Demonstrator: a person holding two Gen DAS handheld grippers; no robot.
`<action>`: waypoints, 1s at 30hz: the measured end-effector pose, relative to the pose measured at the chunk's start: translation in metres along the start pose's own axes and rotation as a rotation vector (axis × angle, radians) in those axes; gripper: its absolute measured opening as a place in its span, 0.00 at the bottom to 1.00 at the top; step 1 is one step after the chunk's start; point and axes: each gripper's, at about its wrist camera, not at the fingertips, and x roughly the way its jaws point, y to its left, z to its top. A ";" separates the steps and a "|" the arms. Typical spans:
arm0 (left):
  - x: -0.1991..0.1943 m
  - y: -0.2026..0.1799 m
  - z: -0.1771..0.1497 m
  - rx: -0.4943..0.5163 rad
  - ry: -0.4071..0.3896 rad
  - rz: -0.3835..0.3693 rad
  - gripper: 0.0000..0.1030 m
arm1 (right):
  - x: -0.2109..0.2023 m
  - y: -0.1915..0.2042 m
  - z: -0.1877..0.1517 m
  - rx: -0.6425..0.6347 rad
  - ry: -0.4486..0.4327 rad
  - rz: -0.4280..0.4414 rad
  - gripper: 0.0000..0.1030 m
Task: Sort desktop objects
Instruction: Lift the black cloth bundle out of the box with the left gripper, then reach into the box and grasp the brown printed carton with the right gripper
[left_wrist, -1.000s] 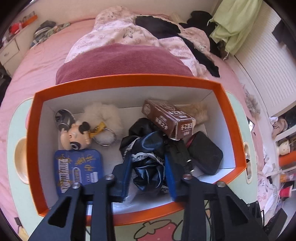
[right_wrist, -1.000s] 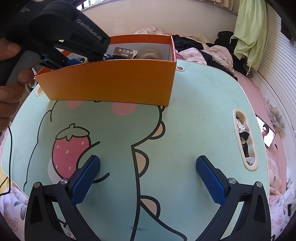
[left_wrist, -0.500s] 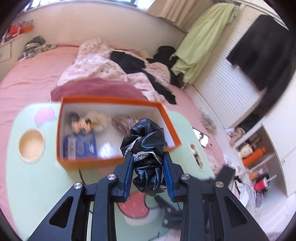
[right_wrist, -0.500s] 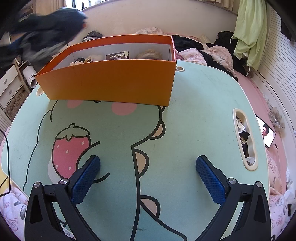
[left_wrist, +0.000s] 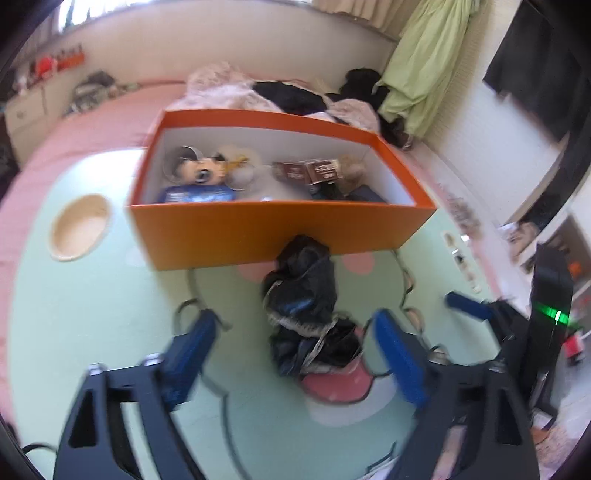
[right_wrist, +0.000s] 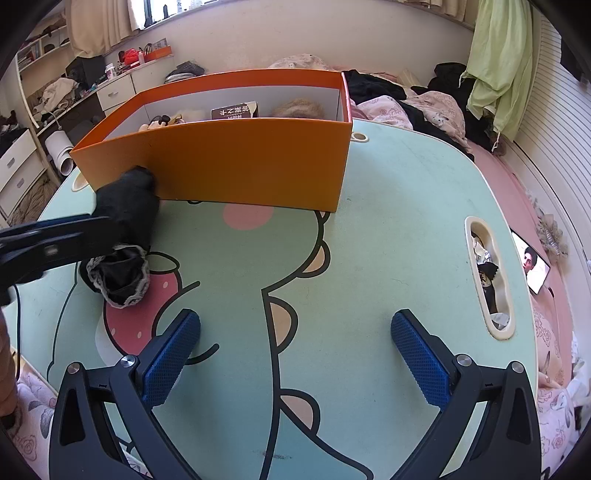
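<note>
Nearest, left hand-held gripper (left_wrist: 291, 354) opening wide, pads clear of the black lace-trimmed scrunchie (left_wrist: 306, 314) lying between them on the desk (right_wrist: 388, 236), top touching the orange box (right_wrist: 251, 170) wall at 12 o'clock. Right hand-held gripper (right_wrist: 295, 354) spread open over bare desk, nothing between. Free room toward 3 o'clock up to the desk edge. Inside the box, brown carton (right_wrist: 234, 110) with print too small to read.

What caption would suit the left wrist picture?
Left hand-held gripper opening over a black lace-trimmed fabric bundle lying beside the orange box.
</note>
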 end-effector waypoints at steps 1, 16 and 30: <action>-0.004 -0.002 -0.006 0.010 0.001 0.039 0.96 | 0.000 0.001 0.000 0.000 0.000 0.000 1.00; 0.014 -0.003 -0.046 0.113 0.058 0.217 1.00 | 0.003 0.000 0.000 -0.003 -0.002 -0.003 1.00; 0.014 -0.009 -0.043 0.113 0.054 0.217 1.00 | -0.054 -0.005 0.041 0.031 -0.200 0.174 0.66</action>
